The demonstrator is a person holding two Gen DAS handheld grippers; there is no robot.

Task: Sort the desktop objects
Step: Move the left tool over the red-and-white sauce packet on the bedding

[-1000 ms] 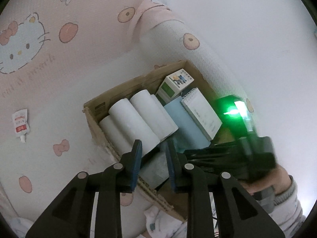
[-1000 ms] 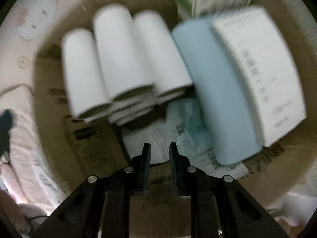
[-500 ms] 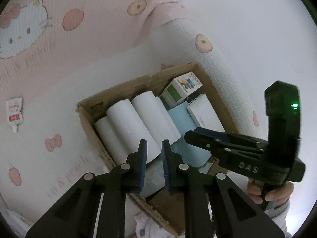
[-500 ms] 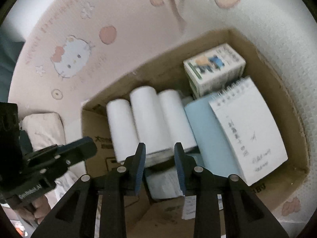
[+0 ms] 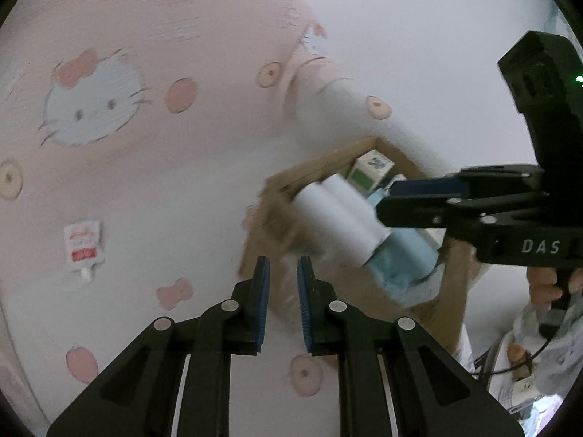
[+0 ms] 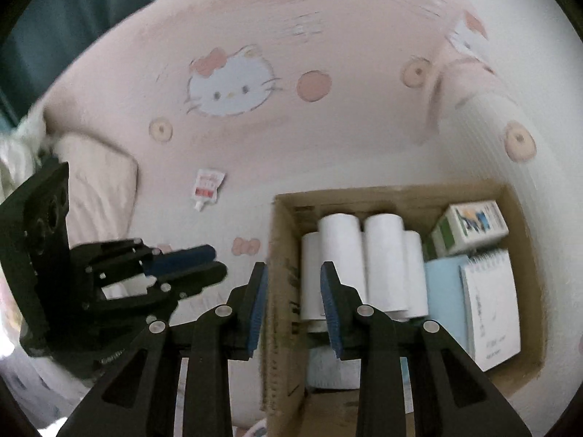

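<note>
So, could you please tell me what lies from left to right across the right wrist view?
left gripper → sachet → cardboard box's left wall → white rolls → blue pad → spiral notepad

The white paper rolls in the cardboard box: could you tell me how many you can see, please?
4 rolls: two on top, left and right, two lower at the outer left and outer right. More may lie underneath.

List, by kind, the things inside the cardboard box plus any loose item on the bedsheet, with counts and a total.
White paper rolls: 4
Small printed carton: 1
Spiral notepad: 1
Light blue book: 1
Sachet on the sheet: 1
Total: 8
</note>
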